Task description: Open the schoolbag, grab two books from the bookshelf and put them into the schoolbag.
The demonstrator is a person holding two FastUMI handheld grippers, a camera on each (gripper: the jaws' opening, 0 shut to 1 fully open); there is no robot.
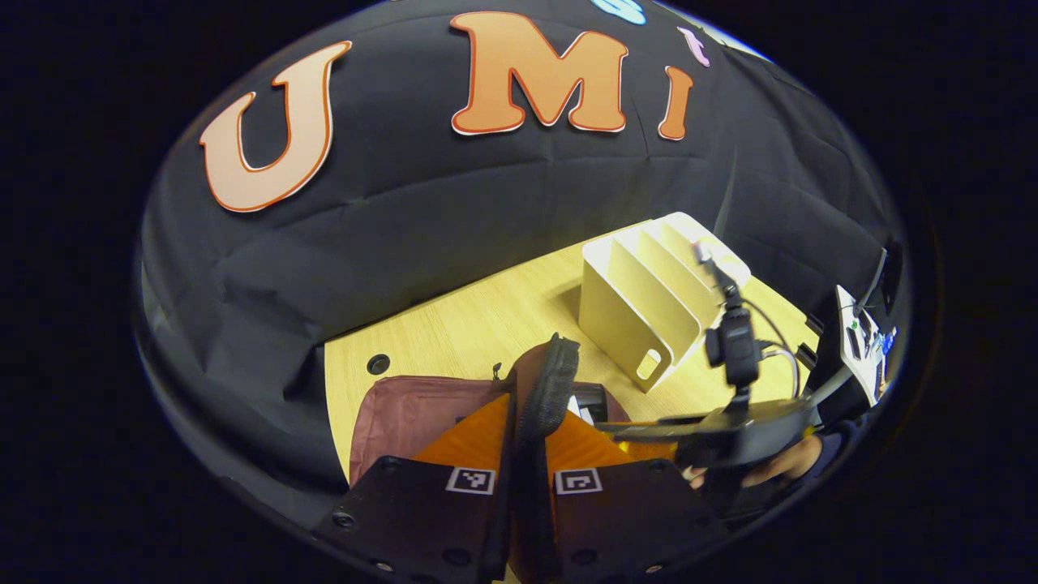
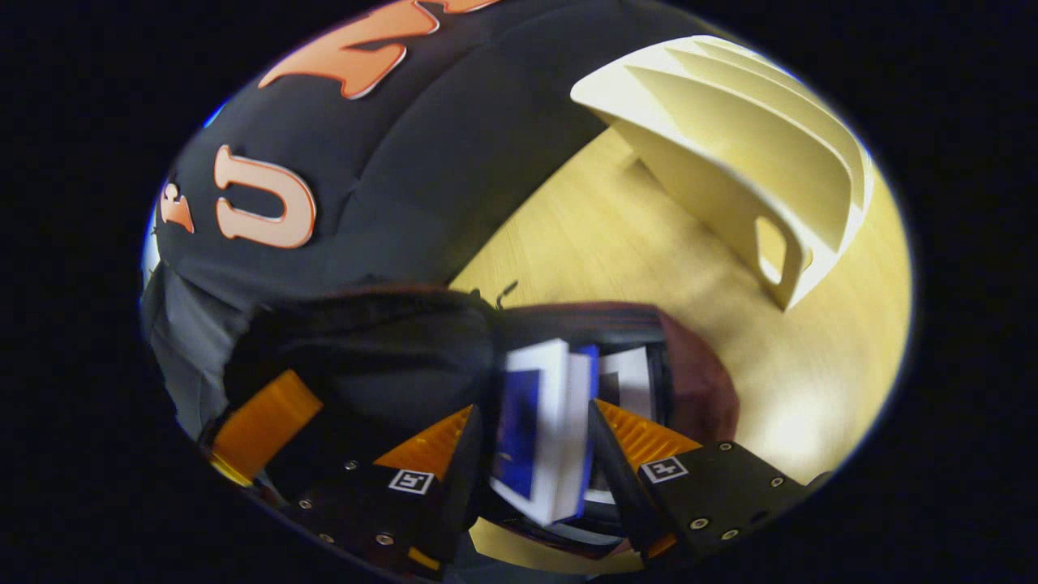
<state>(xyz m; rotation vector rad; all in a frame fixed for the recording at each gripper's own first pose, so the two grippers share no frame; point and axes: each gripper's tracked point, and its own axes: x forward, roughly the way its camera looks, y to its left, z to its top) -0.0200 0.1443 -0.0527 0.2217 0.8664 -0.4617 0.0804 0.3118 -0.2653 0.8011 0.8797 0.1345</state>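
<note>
The wooden counter (image 1: 454, 324) carries everything, with the pale slotted bookshelf (image 1: 649, 308) standing toward its far right; its slots look empty from here. Nearer lies the maroon schoolbag (image 1: 405, 410), its mouth held apart. The left gripper (image 1: 527, 454) is pinched on the bag's padded black flap (image 1: 551, 381), lifting it upright so the opening stays clear. The right gripper (image 2: 539, 438) is clamped on a blue-and-white book (image 2: 539, 422) and has it poised at the opening, where another white-edged book (image 2: 628, 385) seems already to sit inside, so the task looks nearly finished.

The risk lies in the release. The held book stands tilted rather than flat, and if the fingers part before it is below the rim, it could catch on the zipper edge or the book beneath and slide out onto the counter. Should the flap slip from the left gripper, it would drop across the mouth and block the way.
</note>
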